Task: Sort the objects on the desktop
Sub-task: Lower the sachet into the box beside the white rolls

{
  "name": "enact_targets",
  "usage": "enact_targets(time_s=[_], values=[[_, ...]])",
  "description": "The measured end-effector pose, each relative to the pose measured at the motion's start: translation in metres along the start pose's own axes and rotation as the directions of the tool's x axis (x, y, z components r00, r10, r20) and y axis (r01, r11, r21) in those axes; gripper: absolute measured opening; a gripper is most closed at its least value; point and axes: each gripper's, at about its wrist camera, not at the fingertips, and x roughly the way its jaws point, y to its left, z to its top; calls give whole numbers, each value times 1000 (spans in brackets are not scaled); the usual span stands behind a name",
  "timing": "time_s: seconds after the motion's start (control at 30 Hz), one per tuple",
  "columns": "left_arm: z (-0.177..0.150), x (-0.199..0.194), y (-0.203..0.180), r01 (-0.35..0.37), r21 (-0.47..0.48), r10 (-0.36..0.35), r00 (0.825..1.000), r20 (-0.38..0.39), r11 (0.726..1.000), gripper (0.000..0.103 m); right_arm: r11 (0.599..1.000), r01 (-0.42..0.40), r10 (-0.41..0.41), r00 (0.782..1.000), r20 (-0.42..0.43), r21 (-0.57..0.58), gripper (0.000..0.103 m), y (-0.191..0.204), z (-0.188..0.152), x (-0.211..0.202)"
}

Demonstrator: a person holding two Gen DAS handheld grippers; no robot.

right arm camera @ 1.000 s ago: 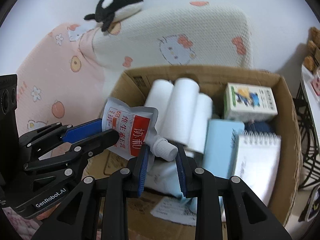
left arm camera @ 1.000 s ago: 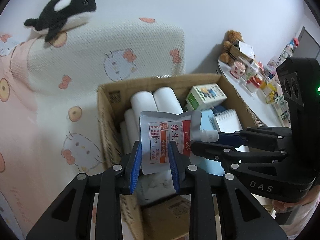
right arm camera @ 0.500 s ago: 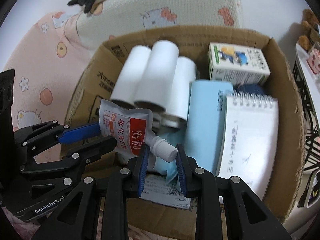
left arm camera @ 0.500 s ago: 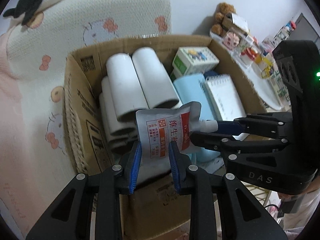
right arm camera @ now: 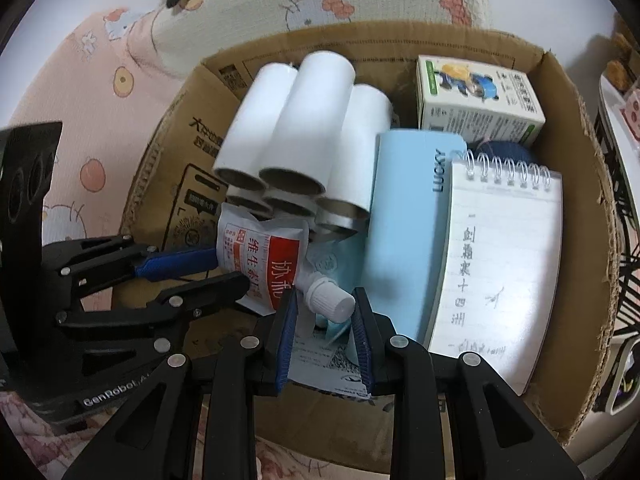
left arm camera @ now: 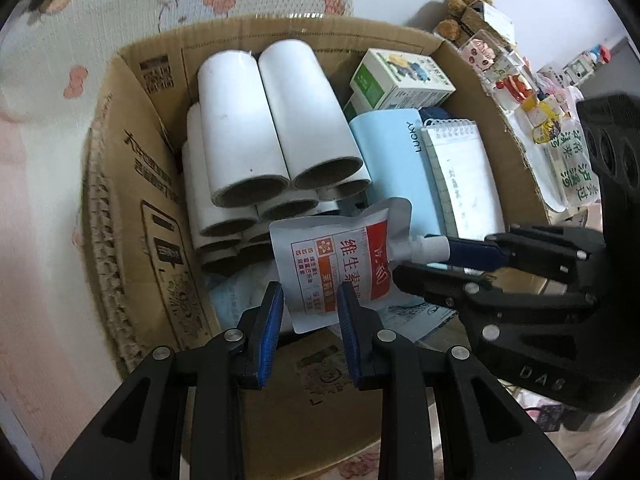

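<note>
**Spouted pouch held by both grippers over the open carton**

At the left, the brown cardboard box (left arm camera: 132,216) stands open against pink and cream cartoon-print bedding (right arm camera: 68,128). Inside it, toward its left side, lies a stack of white paper-wrapped tubes with cardboard cores (left arm camera: 256,128). In front of the tubes hangs the white foil pouch with red panel and white screw cap (left arm camera: 340,264), above the box's near edge. The left gripper (left arm camera: 310,300) is clamped on the pouch's lower edge, blue pads pressing either side. Next comes a pale blue case marked LUCKY (right arm camera: 404,232), with a green and white illustrated carton (right arm camera: 476,96) behind it. The right gripper (right arm camera: 324,312) is closed on the pouch's capped spout, which sits between its blue pads. Furthest right in the box lies a spiral-bound notepad with handwriting (right arm camera: 504,256). Beyond the box, a white table edge (left arm camera: 532,148) carries small figurines.
</note>
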Motion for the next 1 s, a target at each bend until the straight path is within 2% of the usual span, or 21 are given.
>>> enact_targets(time_s=[0.2,0.33,0.47,0.5,0.6,0.73,1.0], values=[[9,17,5,52,-68,-57,996,-71,996,30,1000,-10,11,1000,-24,27,24,-12,-1,2],[9,29,2,46,-81,-56,990,-128,996,30,1000,-11,12,999,-39,28,24,-16,-1,4],[9,46,11,89,-185,-127,970,-206,979,30,999,-34,35,999,-39,30,24,-21,-1,4],[9,49,11,85,-190,-126,968,-216,978,30,999,-35,36,999,-40,30,24,-22,-2,4],[10,53,6,48,-165,-85,971,-222,985,30,997,-68,70,996,-59,38,24,-24,1,7],[13,52,2,-28,-130,-1,976,-217,991,30,1000,-20,21,998,-64,16,24,-16,6,13],[16,33,-4,-106,-31,103,989,-106,994,30,999,-37,35,997,-62,-31,24,-6,0,13]])
